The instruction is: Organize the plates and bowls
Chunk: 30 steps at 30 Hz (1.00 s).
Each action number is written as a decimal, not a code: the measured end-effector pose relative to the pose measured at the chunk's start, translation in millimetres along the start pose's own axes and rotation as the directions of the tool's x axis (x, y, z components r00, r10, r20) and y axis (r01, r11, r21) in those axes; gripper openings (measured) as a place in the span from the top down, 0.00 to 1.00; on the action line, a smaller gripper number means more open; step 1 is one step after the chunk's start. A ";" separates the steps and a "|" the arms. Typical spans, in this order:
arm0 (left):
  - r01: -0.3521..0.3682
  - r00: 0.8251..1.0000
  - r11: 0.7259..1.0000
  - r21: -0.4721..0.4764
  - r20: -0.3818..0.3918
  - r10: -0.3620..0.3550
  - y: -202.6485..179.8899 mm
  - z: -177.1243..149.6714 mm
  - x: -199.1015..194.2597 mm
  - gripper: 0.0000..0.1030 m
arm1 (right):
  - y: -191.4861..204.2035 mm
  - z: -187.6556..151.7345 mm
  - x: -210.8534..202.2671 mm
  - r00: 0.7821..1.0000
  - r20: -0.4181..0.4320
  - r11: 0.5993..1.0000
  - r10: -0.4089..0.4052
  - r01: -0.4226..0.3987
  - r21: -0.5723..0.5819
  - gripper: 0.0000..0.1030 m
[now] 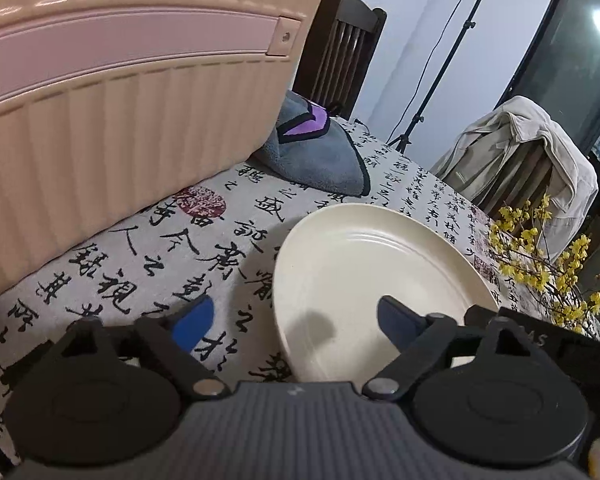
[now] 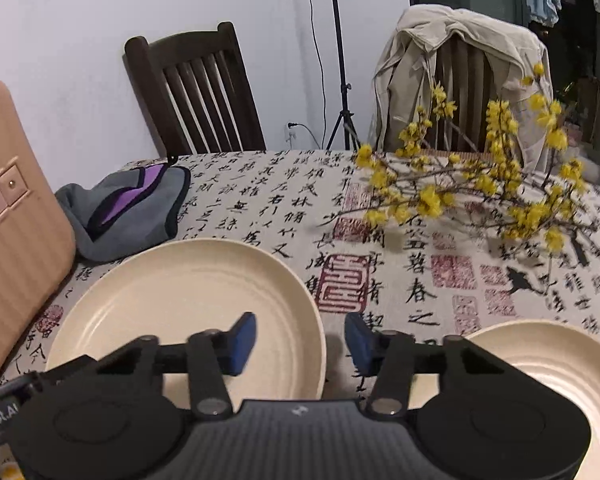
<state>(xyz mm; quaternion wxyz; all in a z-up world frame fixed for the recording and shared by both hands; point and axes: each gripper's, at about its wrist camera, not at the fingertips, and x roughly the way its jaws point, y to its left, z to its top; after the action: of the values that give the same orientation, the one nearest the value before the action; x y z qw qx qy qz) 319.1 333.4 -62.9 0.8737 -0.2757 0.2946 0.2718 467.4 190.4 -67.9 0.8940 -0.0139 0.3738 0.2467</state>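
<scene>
A cream plate [image 1: 364, 264] lies on the calligraphy-print tablecloth [image 1: 148, 264]. My left gripper [image 1: 294, 322] is open. Its blue fingers [image 1: 192, 324] straddle the plate's left rim, one over the cloth and one over the plate. The right wrist view shows the same plate [image 2: 180, 292]. My right gripper [image 2: 300, 342] is open across its right rim, with a gap between each pad and the rim. One of its fingers [image 2: 242, 340] is over the plate and the other is outside the rim. A second cream plate [image 2: 540, 360] sits at the lower right, partly hidden behind the gripper body.
A pink ribbed suitcase [image 1: 100, 100] stands on the table close on the left. A grey and purple cloth [image 2: 128, 208] lies behind the plate. Yellow flowering branches [image 2: 480, 188] spread over the right of the table. Beyond the far edge are two chairs [image 2: 196, 92], one draped with a jacket, and a light stand.
</scene>
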 end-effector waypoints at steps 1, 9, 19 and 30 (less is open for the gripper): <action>-0.002 1.000 1.000 0.004 0.002 0.002 -0.7 -0.3 0.2 0.16 | -1.0 -1.4 1.4 1.000 -0.001 1.000 0.007 -0.007 0.005 0.56; 0.001 1.000 0.999 0.042 0.007 -0.001 -6.7 -3.4 2.1 0.47 | 0.3 -6.7 4.2 1.000 -0.011 1.000 0.007 -0.007 0.020 0.70; -0.036 0.999 0.995 0.088 0.032 0.034 -11.6 -6.6 3.9 0.63 | -6.0 -12.0 -1.2 1.000 0.002 0.997 0.030 -0.030 0.068 0.85; -0.080 0.996 0.993 0.087 0.041 0.077 -5.6 -3.1 3.4 0.74 | -7.5 -17.1 -14.4 0.997 -0.053 0.997 0.056 -0.053 0.054 0.88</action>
<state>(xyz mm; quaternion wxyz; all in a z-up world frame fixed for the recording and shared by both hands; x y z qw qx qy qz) 323.8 328.6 -65.4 0.8792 -0.2196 0.3004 0.2977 450.9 174.0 -71.7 0.8764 0.0130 0.4049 0.2606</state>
